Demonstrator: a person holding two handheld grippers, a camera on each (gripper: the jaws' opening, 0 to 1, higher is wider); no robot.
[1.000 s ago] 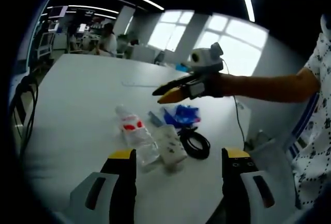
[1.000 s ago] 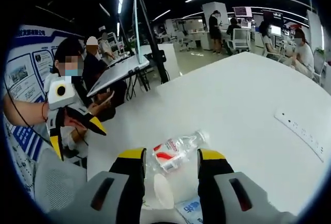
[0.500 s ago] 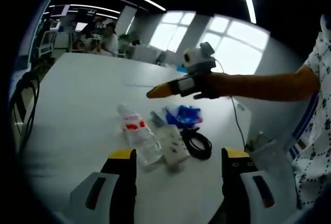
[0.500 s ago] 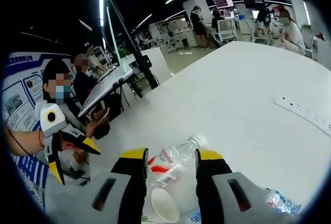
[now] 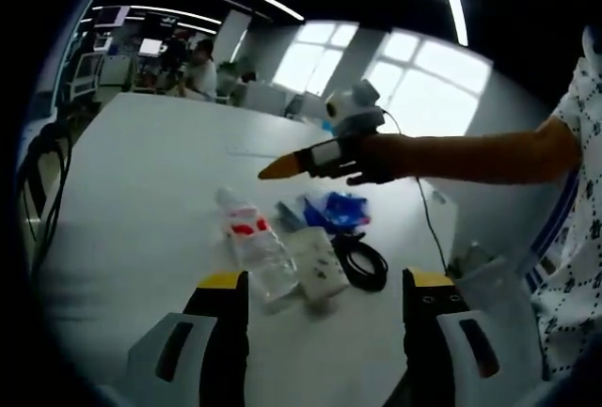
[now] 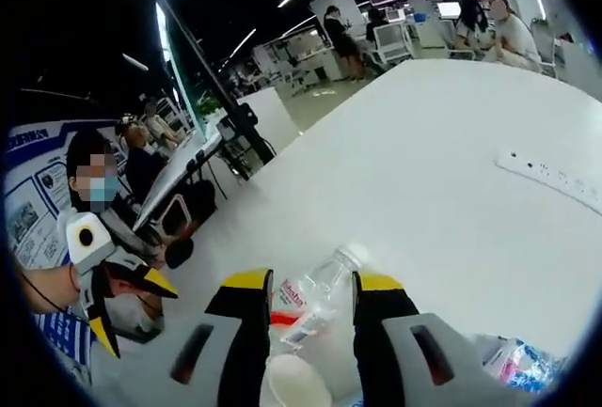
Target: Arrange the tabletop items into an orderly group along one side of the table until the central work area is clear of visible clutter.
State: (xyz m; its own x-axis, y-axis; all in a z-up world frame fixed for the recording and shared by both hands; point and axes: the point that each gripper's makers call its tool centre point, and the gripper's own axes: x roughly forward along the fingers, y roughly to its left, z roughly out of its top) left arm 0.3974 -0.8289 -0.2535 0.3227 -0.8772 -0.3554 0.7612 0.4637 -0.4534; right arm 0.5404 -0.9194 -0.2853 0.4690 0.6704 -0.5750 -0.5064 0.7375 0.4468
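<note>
A clear plastic bottle [image 5: 252, 252] with a red label lies on the white table [image 5: 141, 172] beside a white paper cup [image 5: 315, 266], a black cable coil [image 5: 362, 264] and a blue packet [image 5: 334, 210]. My left gripper [image 5: 324, 285] is open, short of the pile, with nothing between its jaws. My right gripper [image 5: 273, 170] reaches in from the right above the pile. In the right gripper view, my right gripper [image 6: 308, 285] is open, and the bottle [image 6: 315, 299] and cup [image 6: 292, 383] show between its jaws, untouched. The left gripper [image 6: 132, 313] shows at the left, with its jaws spread.
A white power strip [image 6: 550, 177] lies farther along the table [image 6: 423, 134], and the blue packet [image 6: 522, 365] sits at the lower right. People sit at desks beyond the table's edges. A person's arm [image 5: 489, 153] stretches across from the right.
My right gripper has slid further out over the pile, toward the bottle. The right view has tipped, so the bottle sits lower in it. My left gripper has hardly moved.
</note>
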